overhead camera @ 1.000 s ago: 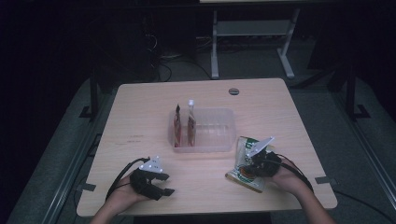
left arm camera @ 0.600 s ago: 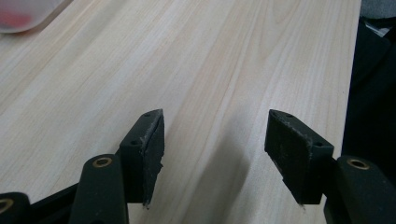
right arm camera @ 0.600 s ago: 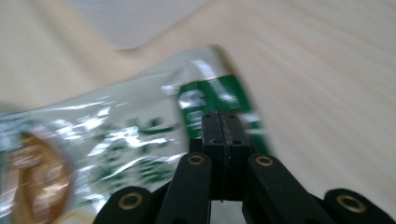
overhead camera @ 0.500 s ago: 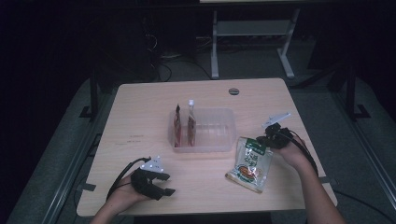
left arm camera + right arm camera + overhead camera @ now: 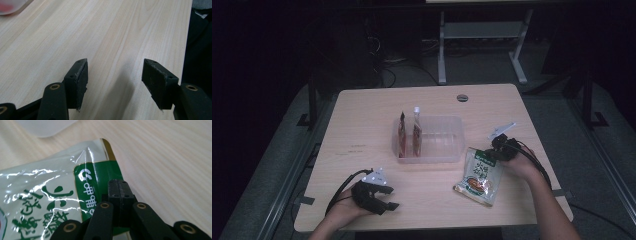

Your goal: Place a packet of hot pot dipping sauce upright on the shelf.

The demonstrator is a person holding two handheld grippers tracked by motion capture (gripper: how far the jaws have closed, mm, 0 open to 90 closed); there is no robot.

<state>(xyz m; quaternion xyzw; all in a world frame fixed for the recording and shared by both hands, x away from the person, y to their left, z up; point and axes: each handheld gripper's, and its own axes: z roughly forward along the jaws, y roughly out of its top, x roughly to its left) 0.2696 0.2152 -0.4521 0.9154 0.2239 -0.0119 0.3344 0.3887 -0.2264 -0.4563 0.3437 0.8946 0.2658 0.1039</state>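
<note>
A green and white snack packet (image 5: 478, 176) lies flat on the wooden table (image 5: 362, 130) at the front right. My right gripper (image 5: 493, 154) sits at the packet's far right corner, its jaws pressed together on the green edge of the packet (image 5: 57, 202). At the front left, my left gripper (image 5: 388, 202) rests low over the table. Its jaws stand open over bare wood, with nothing between the fingertips of the left gripper (image 5: 115, 77).
A clear plastic bin (image 5: 447, 150) stands mid-table, with two slim sachets (image 5: 402, 135) upright at its left end. A round cable grommet (image 5: 462, 97) is near the far edge. Beyond the table are a white frame's legs and cables on dark floor.
The right gripper moved from the front edge up and to the right, and the packet swung round with it and now lies flat. The left gripper stayed put.
</note>
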